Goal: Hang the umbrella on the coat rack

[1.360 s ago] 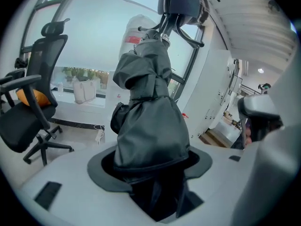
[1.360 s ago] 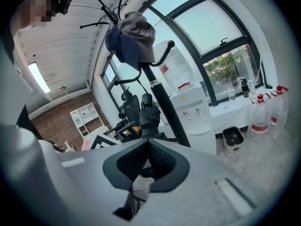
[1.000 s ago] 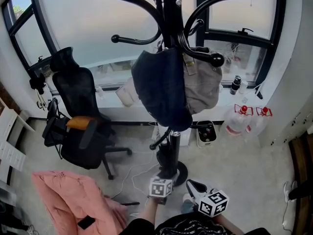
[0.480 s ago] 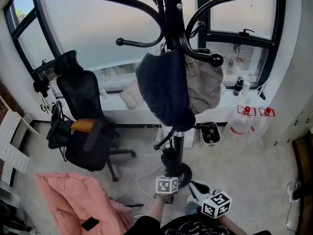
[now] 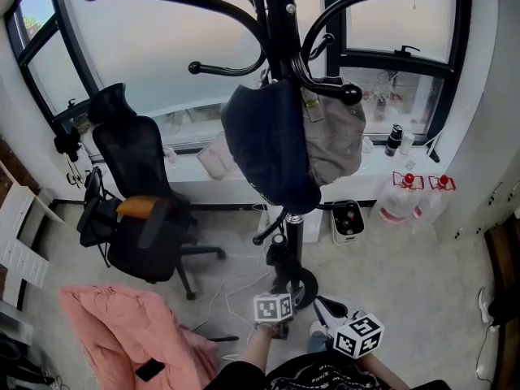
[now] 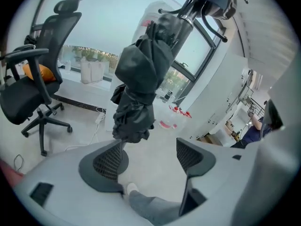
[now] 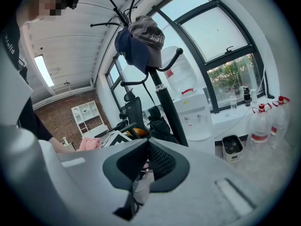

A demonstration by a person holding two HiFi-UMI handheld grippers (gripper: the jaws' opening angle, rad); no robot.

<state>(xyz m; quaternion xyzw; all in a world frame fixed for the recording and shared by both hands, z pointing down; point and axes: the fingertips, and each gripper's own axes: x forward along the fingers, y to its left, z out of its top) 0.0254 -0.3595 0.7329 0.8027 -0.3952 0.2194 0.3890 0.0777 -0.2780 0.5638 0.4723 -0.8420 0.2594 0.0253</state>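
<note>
The black folded umbrella point(image 6: 141, 79) hangs low beside the coat rack's pole point(image 5: 280, 63), and its crumpled lower end ends just above my left jaw pad. In the head view the umbrella point(image 5: 280, 258) is a dark bundle near the rack's round base. My left gripper point(image 6: 149, 157) sits right under it. Its jaws are opening, they stand wide apart, and nothing is between the pads. My right gripper point(image 7: 146, 161) stays off to the right with its pads together on nothing. The umbrella point(image 7: 162, 126) shows beyond it against the pole.
A dark blue bag point(image 5: 264, 145) and a grey bag point(image 5: 333, 136) hang on the rack's upper hooks. A black office chair point(image 5: 142, 210) and a pink jacket point(image 5: 122, 323) are at the left. Water bottles point(image 5: 398, 201) and a small bin point(image 5: 347, 220) stand under the window.
The left gripper's marker cube has rolled a little and stayed near the rack's base. The umbrella hangs in the same spot. The right gripper has not moved.
</note>
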